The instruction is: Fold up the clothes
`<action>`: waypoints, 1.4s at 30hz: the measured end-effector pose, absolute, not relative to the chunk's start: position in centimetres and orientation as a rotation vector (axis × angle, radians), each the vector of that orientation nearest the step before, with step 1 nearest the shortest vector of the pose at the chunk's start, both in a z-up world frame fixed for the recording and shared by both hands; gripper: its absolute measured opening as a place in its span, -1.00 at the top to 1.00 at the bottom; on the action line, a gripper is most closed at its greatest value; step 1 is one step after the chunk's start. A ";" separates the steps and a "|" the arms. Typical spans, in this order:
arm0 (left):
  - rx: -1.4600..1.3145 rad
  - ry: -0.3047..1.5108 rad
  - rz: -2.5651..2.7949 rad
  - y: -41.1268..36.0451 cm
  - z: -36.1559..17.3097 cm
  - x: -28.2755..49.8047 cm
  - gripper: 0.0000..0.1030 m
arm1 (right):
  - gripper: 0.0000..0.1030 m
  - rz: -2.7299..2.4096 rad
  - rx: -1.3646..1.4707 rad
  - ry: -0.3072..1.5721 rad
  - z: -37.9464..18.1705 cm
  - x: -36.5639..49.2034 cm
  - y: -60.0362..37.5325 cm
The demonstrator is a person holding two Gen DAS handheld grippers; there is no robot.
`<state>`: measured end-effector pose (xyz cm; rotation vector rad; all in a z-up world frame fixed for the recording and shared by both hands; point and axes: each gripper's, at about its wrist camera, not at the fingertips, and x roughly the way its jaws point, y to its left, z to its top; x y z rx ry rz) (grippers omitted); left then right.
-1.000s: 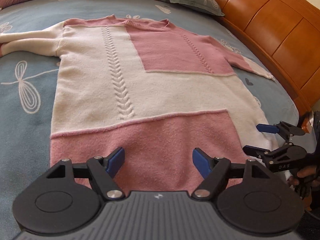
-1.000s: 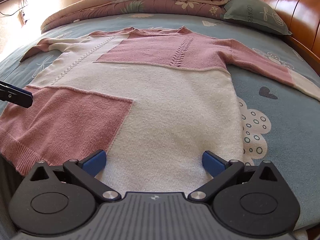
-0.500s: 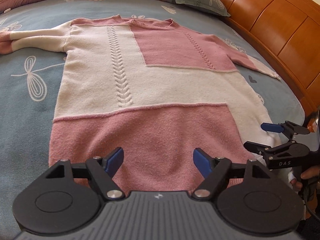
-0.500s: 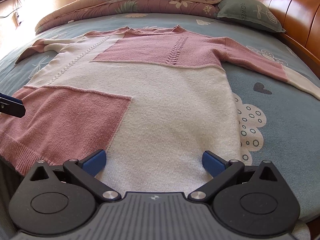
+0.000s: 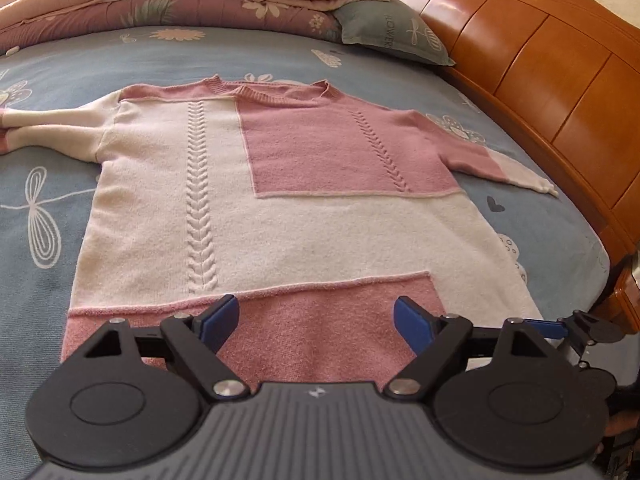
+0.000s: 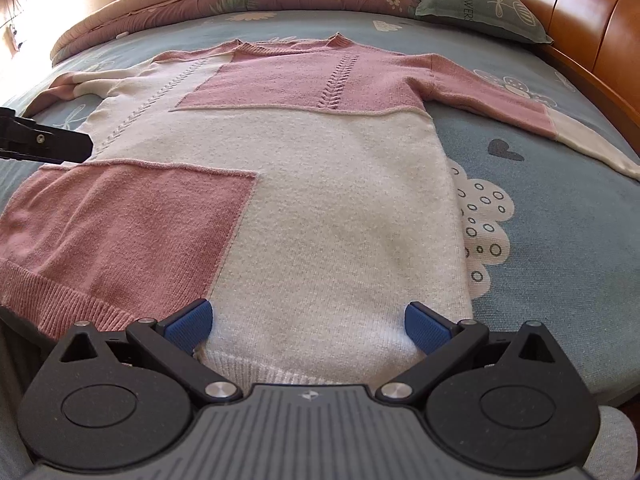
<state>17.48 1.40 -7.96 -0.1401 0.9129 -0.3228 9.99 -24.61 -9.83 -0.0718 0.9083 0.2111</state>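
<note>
A pink and cream knitted sweater lies flat, front up, on the bed with both sleeves spread out. My left gripper hovers over the pink hem panel; its jaws are opening and nothing is pinched between the blue pads. My right gripper stands open over the cream hem of the sweater, with the knit below the pads and not gripped. The right gripper's finger shows at the lower right of the left wrist view. The left gripper's black arm juts in at the left of the right wrist view.
The sweater rests on a blue patterned bedsheet. A rolled floral duvet and a grey-green pillow lie at the far end. A wooden bed board runs along the right side, close to the right sleeve's cuff.
The left gripper has drawn back and risen, so more of the sweater shows, and its jaws stand wider. The right gripper has hardly moved.
</note>
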 end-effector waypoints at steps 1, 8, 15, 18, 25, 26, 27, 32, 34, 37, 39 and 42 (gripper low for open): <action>-0.147 0.946 -0.312 1.2 -8.8 17.5 -0.64 | -1.00 0.209 -0.071 0.914 -9.8 10.1 -24.6; -0.087 1.013 -0.348 -0.8 -8.7 15.8 -0.88 | -1.00 0.226 -0.054 0.879 -9.9 9.5 -24.8; -0.141 0.924 -0.415 -0.7 -5.2 19.8 -0.89 | -1.00 0.233 0.111 0.708 -10.8 8.3 -26.6; -0.142 0.886 -0.423 0.3 -5.2 22.9 -0.90 | -1.00 0.266 0.055 0.773 -10.1 9.1 -26.3; -0.108 0.881 -0.337 2.6 -8.6 29.3 -0.90 | -1.00 0.229 0.009 0.685 -5.6 14.3 -25.5; -0.126 0.881 -0.346 3.2 -9.2 29.9 -0.90 | -1.00 0.237 -0.011 0.665 -5.2 15.8 -25.1; -0.138 0.882 -0.351 3.7 -9.9 30.3 -0.90 | -1.00 0.244 -0.031 0.648 -4.9 17.6 -24.7; -0.143 0.773 -0.406 5.3 -11.6 29.6 -0.98 | -1.00 0.207 -0.080 0.663 -6.7 27.2 -22.9; -0.115 0.761 -0.428 5.4 -11.6 29.4 -0.98 | -1.00 0.183 -0.082 0.699 -8.3 30.5 -22.4; -0.098 0.747 -0.432 5.3 -11.7 29.1 -0.98 | -1.00 0.133 -0.048 0.752 -10.7 33.9 -22.8; -0.078 0.739 -0.432 5.2 -11.8 28.9 -0.98 | -1.00 0.124 -0.005 0.756 -10.5 33.7 -23.3; -0.055 0.739 -0.417 5.0 -11.7 28.7 -0.98 | -1.00 0.109 -0.018 0.782 -10.2 31.0 -23.4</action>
